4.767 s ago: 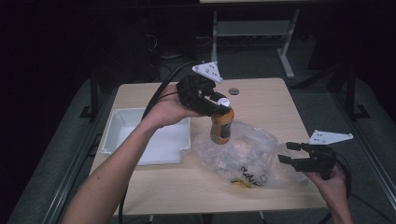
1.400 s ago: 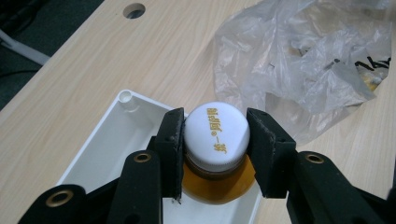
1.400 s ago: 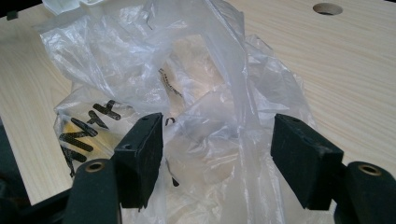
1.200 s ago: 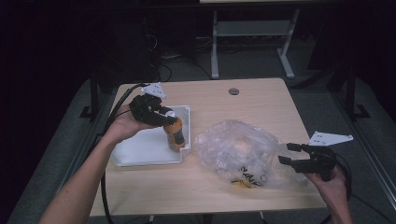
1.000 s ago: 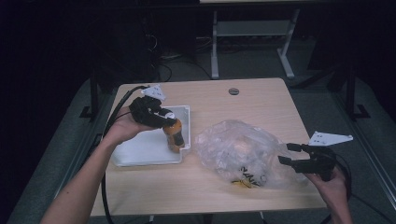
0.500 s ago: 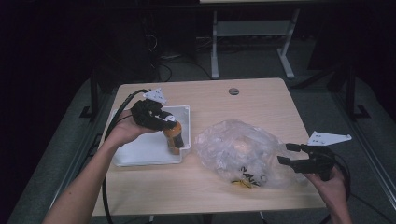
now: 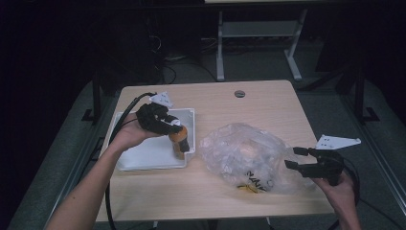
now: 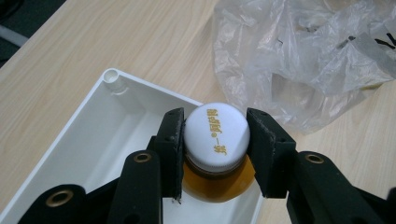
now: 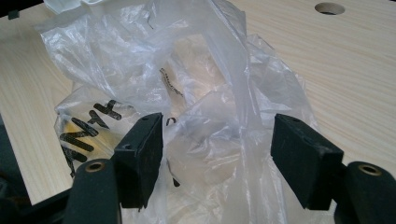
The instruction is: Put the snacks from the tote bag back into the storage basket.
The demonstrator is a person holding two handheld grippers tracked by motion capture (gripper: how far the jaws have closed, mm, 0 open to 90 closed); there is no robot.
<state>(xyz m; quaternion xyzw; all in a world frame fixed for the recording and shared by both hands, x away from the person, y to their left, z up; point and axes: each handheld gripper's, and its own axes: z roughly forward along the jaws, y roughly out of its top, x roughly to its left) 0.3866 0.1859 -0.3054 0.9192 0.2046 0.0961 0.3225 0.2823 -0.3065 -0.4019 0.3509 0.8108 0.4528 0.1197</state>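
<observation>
Left gripper (image 7: 173, 128) has carried the amber bottle (image 7: 179, 142) from above the plastic bag (image 7: 244, 155) across to the white tray (image 7: 143, 155); right gripper (image 7: 298, 159) hasn't moved. Left jaws clamp the bottle's white cap (image 8: 215, 135), bottle hanging upright below them over the tray's near corner. Right jaws stand open, bag edge loose between them, not pinched.

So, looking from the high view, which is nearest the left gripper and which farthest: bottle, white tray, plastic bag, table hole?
From the left gripper:
1. Bottle, clamped in its jaws.
2. White tray, directly beneath.
3. Plastic bag, to its right, mid-table.
4. Table hole, near the far edge.
</observation>
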